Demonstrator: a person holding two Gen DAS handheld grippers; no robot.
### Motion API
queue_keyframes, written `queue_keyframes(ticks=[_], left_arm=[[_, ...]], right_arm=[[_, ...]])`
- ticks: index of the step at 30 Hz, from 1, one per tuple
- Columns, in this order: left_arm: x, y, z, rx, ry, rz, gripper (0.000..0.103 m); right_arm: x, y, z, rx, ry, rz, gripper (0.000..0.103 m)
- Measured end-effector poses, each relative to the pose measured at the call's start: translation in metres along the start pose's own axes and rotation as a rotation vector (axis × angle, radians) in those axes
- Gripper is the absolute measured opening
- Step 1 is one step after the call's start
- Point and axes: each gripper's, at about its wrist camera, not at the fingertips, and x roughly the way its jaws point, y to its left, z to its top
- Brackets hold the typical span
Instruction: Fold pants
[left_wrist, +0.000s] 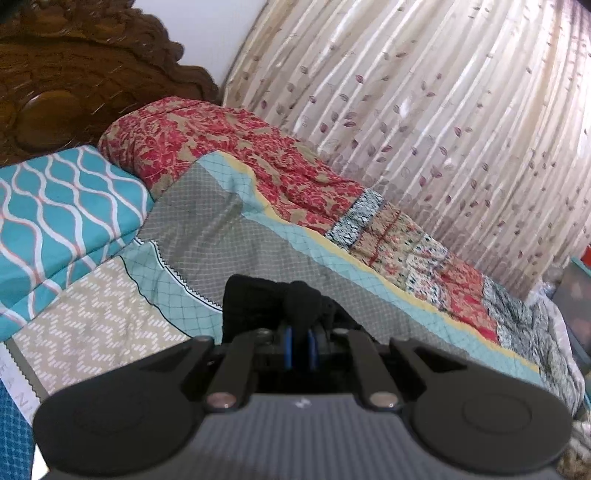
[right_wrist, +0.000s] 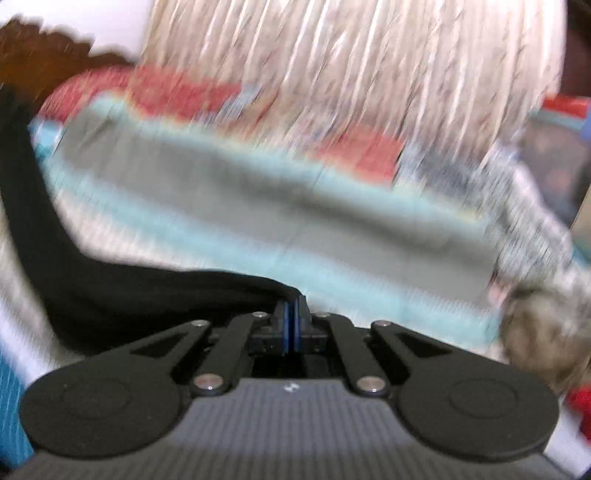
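Two grippers, one pair of black pants

Both grippers grip the black fabric pants (left_wrist: 273, 302) above the bed. In the left wrist view, a bunched fold of the dark cloth rises just ahead of the left gripper (left_wrist: 301, 345), whose blue-padded fingers (left_wrist: 289, 347) are pressed nearly together and pinch that fold between them. In the right wrist view (heavily blurred), the pants (right_wrist: 129, 295) stretch away to the left as a long dark band, one end running right up to the right gripper (right_wrist: 294, 321); its blue fingers (right_wrist: 284, 325) are pressed together, and the cloth's edge reaches their tips, apparently caught there, though the blur leaves this uncertain.

Beneath the cloth lies the grey and pale-blue quilted bedspread (left_wrist: 280, 251) with a yellow border, covering the bed. On its far side sits a rolled red-and-tan patterned quilt (left_wrist: 229, 147), and at the left a teal pillow with white wavy lines (left_wrist: 62, 206). Behind the pillow stands the carved dark wooden headboard (left_wrist: 74, 81). A cream curtain with a small leaf print (left_wrist: 424, 110) hangs along the far side of the bed.
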Motion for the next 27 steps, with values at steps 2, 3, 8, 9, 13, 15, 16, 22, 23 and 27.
queue_keyframes(ticks=[2, 3, 8, 9, 13, 15, 16, 22, 23, 27], left_arm=[[0.015, -0.005, 0.002, -0.003, 0.008, 0.014, 0.008], [0.025, -0.010, 0.002, 0.003, 0.014, 0.023, 0.010], [0.078, -0.031, -0.030, 0.051, 0.135, 0.129, 0.044], [0.077, -0.030, -0.041, 0.065, 0.160, 0.085, 0.044], [0.058, -0.008, -0.091, 0.101, 0.199, 0.029, 0.058], [0.054, 0.015, -0.115, 0.040, 0.252, 0.031, 0.060], [0.055, 0.028, -0.127, -0.011, 0.290, 0.034, 0.060], [0.092, 0.071, -0.167, -0.268, 0.423, 0.039, 0.060], [0.103, 0.073, -0.169, -0.299, 0.430, 0.029, 0.060], [0.137, 0.073, -0.183, -0.333, 0.450, 0.080, 0.016]], right_arm=[[0.016, -0.011, 0.035, 0.017, -0.071, -0.066, 0.006], [0.029, -0.017, 0.047, 0.033, -0.082, -0.102, 0.007], [0.099, -0.015, 0.048, 0.080, 0.020, -0.298, 0.065], [0.097, -0.013, 0.032, 0.091, 0.031, -0.268, 0.065], [0.075, -0.008, -0.047, 0.124, 0.085, -0.191, 0.065], [0.067, -0.012, -0.086, 0.193, 0.125, -0.191, 0.066], [0.061, -0.016, -0.107, 0.252, 0.142, -0.195, 0.066], [0.067, -0.016, -0.153, 0.616, 0.209, -0.104, 0.065], [0.070, -0.014, -0.142, 0.628, 0.200, -0.083, 0.051], [0.082, 0.004, -0.119, 0.651, 0.220, -0.003, 0.018]])
